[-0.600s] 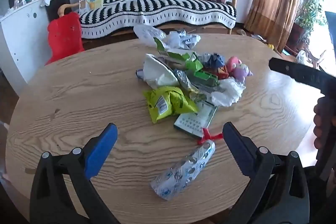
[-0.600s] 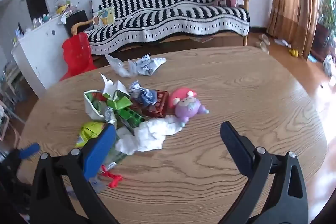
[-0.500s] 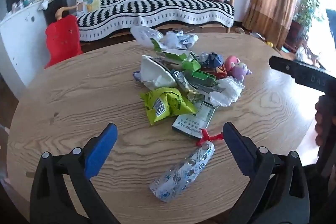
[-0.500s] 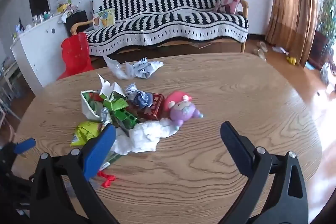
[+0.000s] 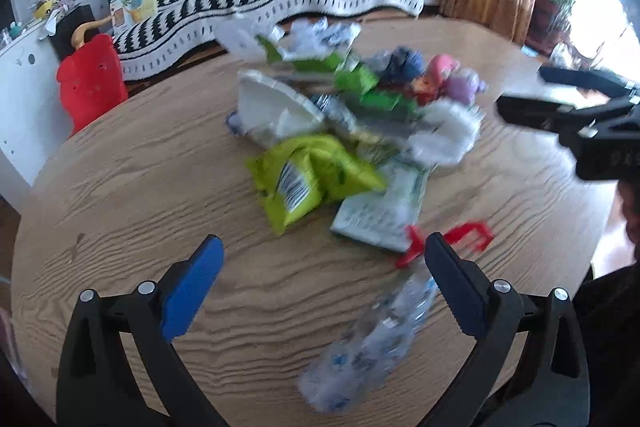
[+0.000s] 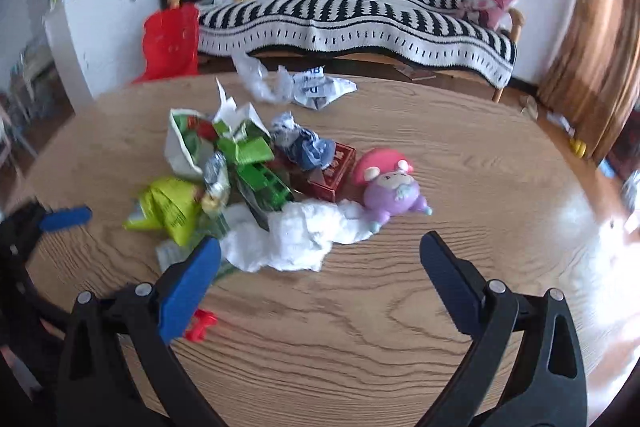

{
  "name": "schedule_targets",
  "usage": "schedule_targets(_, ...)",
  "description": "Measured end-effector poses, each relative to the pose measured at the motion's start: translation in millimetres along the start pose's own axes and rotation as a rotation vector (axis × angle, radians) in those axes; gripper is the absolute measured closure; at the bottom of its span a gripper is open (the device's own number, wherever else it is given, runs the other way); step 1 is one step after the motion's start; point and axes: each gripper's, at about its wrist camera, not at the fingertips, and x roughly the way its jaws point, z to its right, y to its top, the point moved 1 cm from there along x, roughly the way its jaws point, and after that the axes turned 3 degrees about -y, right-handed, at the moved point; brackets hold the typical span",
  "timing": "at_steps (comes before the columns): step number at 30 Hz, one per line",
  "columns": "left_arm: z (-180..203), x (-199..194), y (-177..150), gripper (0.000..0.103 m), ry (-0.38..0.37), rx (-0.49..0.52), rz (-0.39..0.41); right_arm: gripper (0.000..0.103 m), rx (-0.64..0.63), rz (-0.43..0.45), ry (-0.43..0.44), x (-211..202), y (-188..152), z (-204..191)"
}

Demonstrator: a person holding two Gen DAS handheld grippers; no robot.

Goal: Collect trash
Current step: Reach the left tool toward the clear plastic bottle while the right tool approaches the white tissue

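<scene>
1. The left tool (image 5: pixel 322 251) hangs spread and empty over the wooden counter (image 5: pixel 132 179), a silvery wrapper (image 5: pixel 368 343) lying between its tips.
2. The right tool (image 6: pixel 320 251) is likewise spread, holding nothing.
3. Just beyond it lies a white tissue (image 6: pixel 296 235).
4. The trash pile (image 5: pixel 344 131) sits mid-counter: a yellow-green snack bag (image 5: pixel 308 179), green wrappers, and a red box (image 6: pixel 332 171) beside a purple plush toy (image 6: pixel 392 191).

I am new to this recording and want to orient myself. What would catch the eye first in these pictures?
First, the heap of trash in the middle of the wooden table, with a yellow-green snack bag at its near edge and a white crumpled tissue beside it. Next, a pink and purple plush toy at the heap's right side. Behind the table stands a black-and-white striped sofa.
</scene>
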Motion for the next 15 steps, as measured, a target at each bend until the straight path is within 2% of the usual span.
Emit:
schedule_targets(1,-1.8,0.3,-4.5,0.005,-0.009,0.011,-0.053,0.007,0.006,-0.017,0.004,0.1,-0.9,2.1)
schedule_targets(2,-1.0,-1.8,-6.5,0.005,-0.002,0.036,-0.067,0.007,0.026,-0.020,0.018,-1.4,-1.1,4.4)
schedule_targets(6,-1.1,-12.3,-11.2,0.005,-0.019,0.037,-0.051,0.007,0.106,0.014,0.077,-10.6,5.1,10.3)
schedule_targets(8,-5.8,-8.0,-13.0,0.005,-0.035,0.015,-0.082,0.007,0.124,0.038,0.096,-13.6,6.1,7.9)
schedule_targets(11,-10.7,-5.4,-15.6,0.005,-0.079,-0.009,-0.106,0.007,0.093,0.027,0.079,-8.3,2.1,1.7)
schedule_targets(13,-13.8,-5.1,-16.7,0.005,-0.079,-0.025,-0.109,0.007,0.104,-0.008,0.061,0.6,2.4,1.4)
schedule_targets(15,-15.1,-6.0,-17.2,0.005,-0.083,-0.029,-0.104,0.007,0.152,0.012,0.110,0.3,5.1,3.8)
